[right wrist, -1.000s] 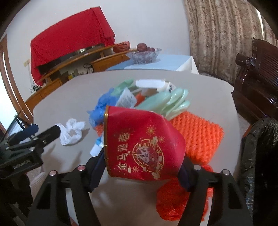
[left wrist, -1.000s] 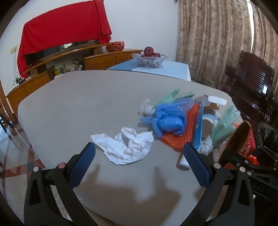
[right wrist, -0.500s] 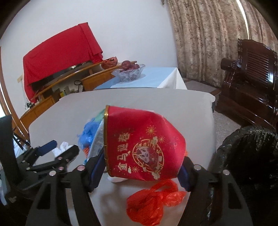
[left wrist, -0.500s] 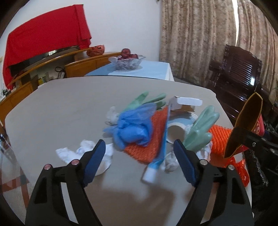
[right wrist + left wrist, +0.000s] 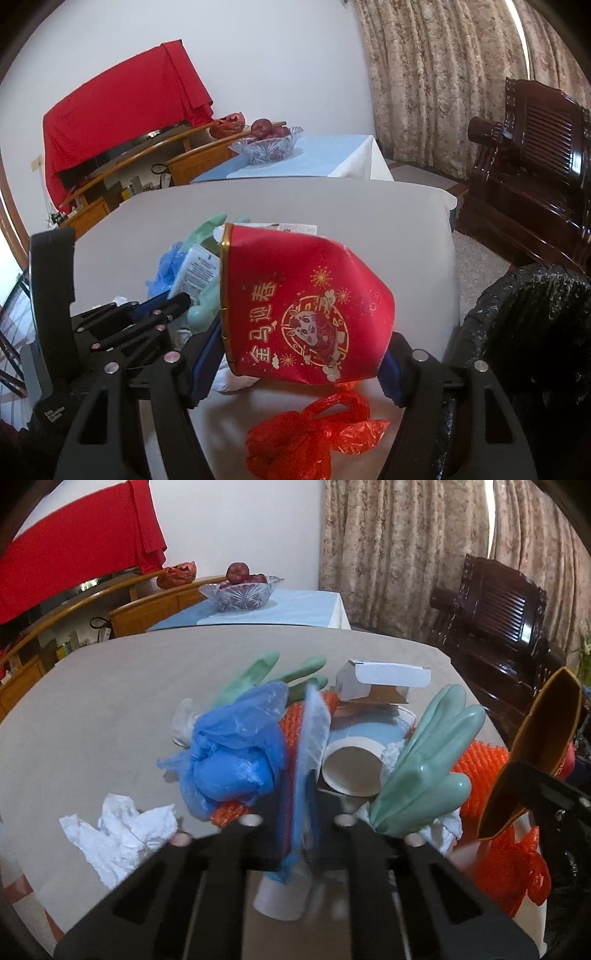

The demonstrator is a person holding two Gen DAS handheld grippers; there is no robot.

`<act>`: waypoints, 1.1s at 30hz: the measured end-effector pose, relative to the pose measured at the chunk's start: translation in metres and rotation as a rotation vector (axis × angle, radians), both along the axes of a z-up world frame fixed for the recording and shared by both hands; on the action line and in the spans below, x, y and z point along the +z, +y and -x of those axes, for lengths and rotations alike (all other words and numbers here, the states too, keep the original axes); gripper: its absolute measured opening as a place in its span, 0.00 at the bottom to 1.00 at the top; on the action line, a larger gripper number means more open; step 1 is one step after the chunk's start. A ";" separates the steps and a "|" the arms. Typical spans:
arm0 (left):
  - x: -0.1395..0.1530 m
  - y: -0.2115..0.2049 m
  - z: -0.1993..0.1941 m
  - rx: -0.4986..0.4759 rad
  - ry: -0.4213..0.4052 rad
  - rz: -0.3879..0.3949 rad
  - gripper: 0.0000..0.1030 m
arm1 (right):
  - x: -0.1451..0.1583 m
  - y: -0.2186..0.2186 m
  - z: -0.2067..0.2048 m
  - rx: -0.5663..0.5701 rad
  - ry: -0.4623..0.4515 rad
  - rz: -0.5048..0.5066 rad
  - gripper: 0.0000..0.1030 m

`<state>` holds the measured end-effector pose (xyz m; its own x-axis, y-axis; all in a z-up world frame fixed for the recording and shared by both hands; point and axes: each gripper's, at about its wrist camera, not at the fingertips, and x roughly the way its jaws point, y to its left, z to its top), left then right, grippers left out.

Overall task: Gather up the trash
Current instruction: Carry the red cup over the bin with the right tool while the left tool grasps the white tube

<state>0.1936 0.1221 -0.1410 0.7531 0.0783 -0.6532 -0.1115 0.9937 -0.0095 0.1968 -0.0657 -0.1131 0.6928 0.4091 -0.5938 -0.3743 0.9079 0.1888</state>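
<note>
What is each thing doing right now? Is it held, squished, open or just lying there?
Left gripper: shut on the flat tube.
Flat tube: pinched, standing on edge.
Right gripper: holding the red paper cup.
Red paper cup: squashed, on its side.
White tissue: crumpled, lying on the table.
White box: flap open.
Black trash bag: open.

We see a daylit room, the light entering through a gap in the curtains [image 5: 406, 554] at the upper right of both frames, where it blows out to a white streak. The white wall [image 5: 277, 66] is evenly bright. Soft shadows fall on the table [image 5: 110, 701] beneath the clutter. The toothpaste tube [image 5: 306, 775] at centre of the left view is motion-smeared. Fisheye bending curves the table edge, and black vignette fills all corners. A glossy highlight sits on the dark wooden chair [image 5: 535, 177].
</note>
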 end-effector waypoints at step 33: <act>0.103 -0.143 0.047 -0.324 -0.220 0.151 0.02 | 0.075 -0.143 0.061 -0.232 -0.149 0.000 0.68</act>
<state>0.1464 -0.0204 -0.0383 0.8458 -0.2698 -0.4603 0.2272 0.9627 -0.1467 0.1356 -0.2082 -0.0380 0.8476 0.2292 -0.4785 -0.1801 0.9726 0.1469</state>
